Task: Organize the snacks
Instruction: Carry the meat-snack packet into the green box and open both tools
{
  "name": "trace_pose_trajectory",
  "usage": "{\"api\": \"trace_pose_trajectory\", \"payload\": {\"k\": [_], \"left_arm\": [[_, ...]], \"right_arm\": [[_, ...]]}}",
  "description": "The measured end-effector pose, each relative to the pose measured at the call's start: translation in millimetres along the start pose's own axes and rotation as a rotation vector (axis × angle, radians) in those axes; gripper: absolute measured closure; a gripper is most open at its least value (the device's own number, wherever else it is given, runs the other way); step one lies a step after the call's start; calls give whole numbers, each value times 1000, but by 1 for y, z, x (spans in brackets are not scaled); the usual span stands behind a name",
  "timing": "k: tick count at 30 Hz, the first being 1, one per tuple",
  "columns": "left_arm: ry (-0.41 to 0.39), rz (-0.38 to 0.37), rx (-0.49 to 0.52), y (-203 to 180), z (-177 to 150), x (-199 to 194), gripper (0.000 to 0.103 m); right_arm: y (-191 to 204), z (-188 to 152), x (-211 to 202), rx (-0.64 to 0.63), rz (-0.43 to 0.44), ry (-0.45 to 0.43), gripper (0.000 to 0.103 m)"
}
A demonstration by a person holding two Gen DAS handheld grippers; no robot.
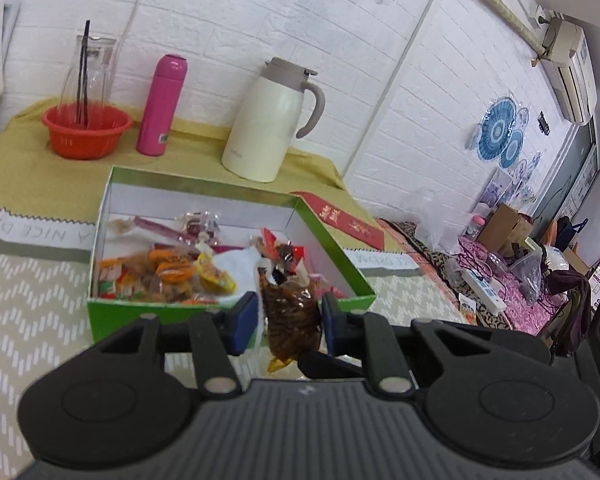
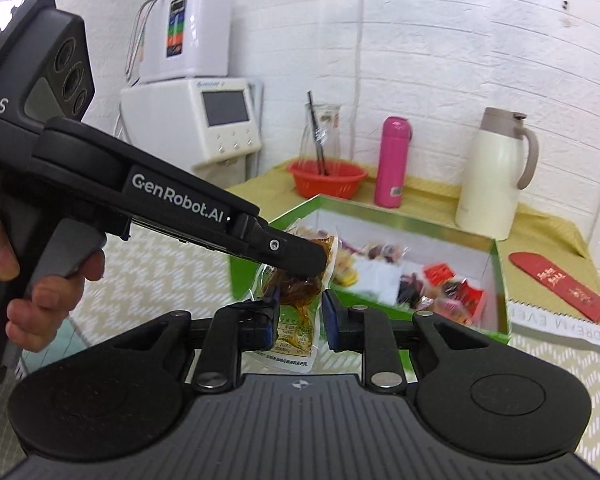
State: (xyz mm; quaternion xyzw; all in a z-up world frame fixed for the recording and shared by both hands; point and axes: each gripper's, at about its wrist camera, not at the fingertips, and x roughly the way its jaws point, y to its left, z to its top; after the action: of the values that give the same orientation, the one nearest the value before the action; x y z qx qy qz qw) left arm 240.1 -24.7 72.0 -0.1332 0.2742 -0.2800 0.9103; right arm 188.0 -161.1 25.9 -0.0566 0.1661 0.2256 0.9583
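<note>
The bench [image 1: 28,320] is covered by a zigzag-patterned cloth, with a yellow cloth toward the brick wall. On it a green box [image 1: 116,316] is stood open, white inside and heaped with wrapped snacks [image 1: 172,272]. It appears to serve as the store for the sorting.

Behind the box, along the wall, a cream jug [image 1: 266,120], a pink flask [image 1: 160,106] and a red basket [image 1: 86,130] are lined up, well apart from the box. A red envelope [image 1: 340,220] is laid flat just beside the box's far right corner.

A packet of brown pickled food [image 1: 290,320] is held clear of the bench, in front of the box's near wall. It is gripped from two sides. The left gripper [image 1: 289,322] is closed narrow, and its blue pads are seen in the left wrist view pressing on the packet's sides. The right gripper [image 2: 300,316] is closed on the packet's lower, labelled part, while the left one pinches the brown upper part. This two-sided hold is judged to steady or stretch a limp packet, or to pass it across.

Open room is offered by the patterned cloth in front of and to the left of the box. The box's near rim lies just beyond the packet and would have to be cleared. The bench's right edge drops away past the envelope toward a cluttered area, so little spare room is left there.
</note>
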Motion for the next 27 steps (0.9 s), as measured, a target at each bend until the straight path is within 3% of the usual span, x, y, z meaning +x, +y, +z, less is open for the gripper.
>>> {"api": "trace_pose_trajectory", "payload": {"k": [10,16,17,19,21,22,23,24,27], "left_arm": [[-12,-36,13,-5,40,68,86],[16,-36,16,4,47,108,85],[22,-34,12,7,46,113,79],[-7,9,-10,16,42,116,13],[-81,62,8,19,39,111,14],[-77,87,26,19,39,111,14],[-69,116,30,20,40,112,14],[-62,141,26,22,41,112,14],[-42,186,30,26,40,114,13]], "right_arm": [[-56,8,25,93,-70,-54,62],[-82,-2,46,128,-95,-59,61],[-84,-5,51,125,-101,-52,58],[-86,-12,61,101,-128,-20,53],[-86,-19,65,77,-147,-8,28],[-87,-23,66,79,-149,-7,23],[-89,-25,65,96,-153,-25,11],[-91,-25,65,112,-153,-26,5],[-94,-24,67,147,-151,-24,0]]}}
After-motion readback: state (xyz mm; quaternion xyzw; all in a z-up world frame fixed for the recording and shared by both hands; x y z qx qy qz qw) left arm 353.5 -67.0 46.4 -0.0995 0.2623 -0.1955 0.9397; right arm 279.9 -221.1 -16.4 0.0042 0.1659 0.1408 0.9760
